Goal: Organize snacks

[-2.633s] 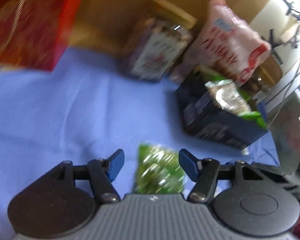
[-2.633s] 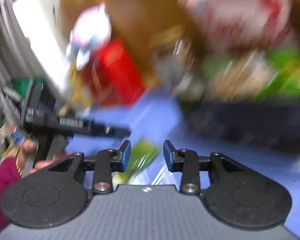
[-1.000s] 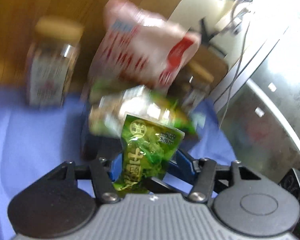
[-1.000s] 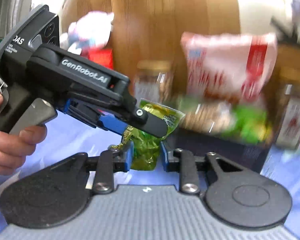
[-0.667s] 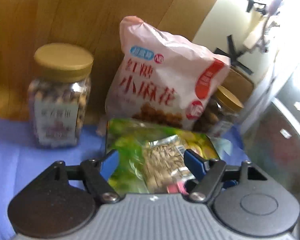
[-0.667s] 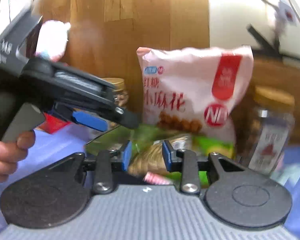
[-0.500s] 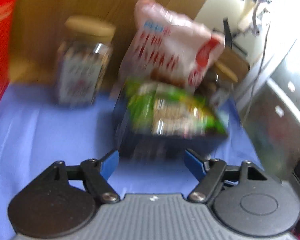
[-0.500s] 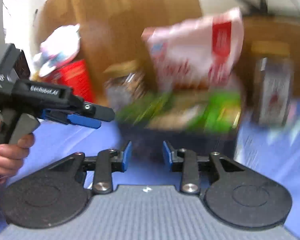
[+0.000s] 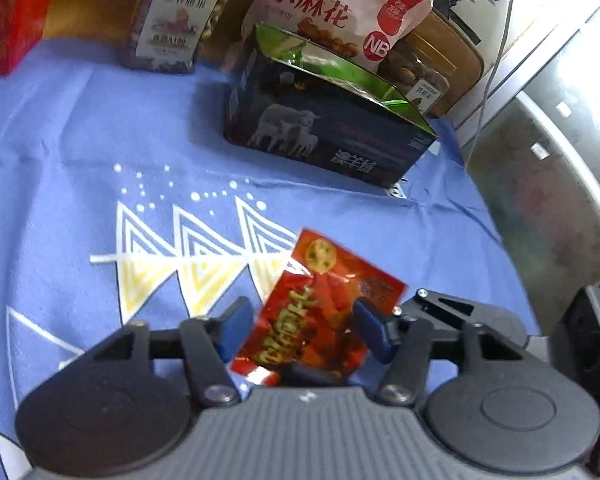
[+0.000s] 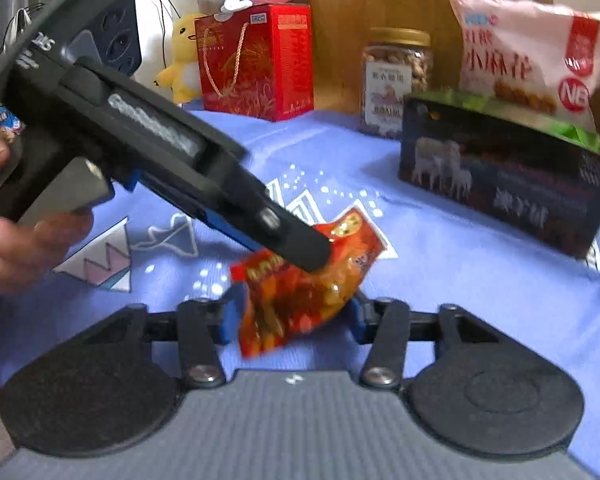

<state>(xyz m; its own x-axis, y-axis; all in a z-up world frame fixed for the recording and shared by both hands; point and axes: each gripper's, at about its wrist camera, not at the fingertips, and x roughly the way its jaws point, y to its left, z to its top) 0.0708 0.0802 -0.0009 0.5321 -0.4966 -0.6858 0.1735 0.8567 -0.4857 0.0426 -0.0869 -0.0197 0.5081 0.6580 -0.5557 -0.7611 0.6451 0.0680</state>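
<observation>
One red snack packet (image 9: 320, 316) sits between my left gripper's (image 9: 304, 330) wide-spread fingers, low over the blue cloth (image 9: 80, 152); beyond stand one dark box (image 9: 324, 136), two jars, one pink bag (image 9: 336, 8). From my right gripper (image 10: 292, 314), also spread wide, the packet (image 10: 300, 288) hangs before it, the left gripper (image 10: 300, 248) angled down onto it.

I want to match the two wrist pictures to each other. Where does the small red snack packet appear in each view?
Left wrist: the red snack packet sits low, centre, between the left gripper fingers.
Right wrist: it is low, centre, between the right gripper fingers, with the left gripper's tip over its upper part.
Shared landmark: the dark box with sheep behind it on the blue cloth.
</observation>
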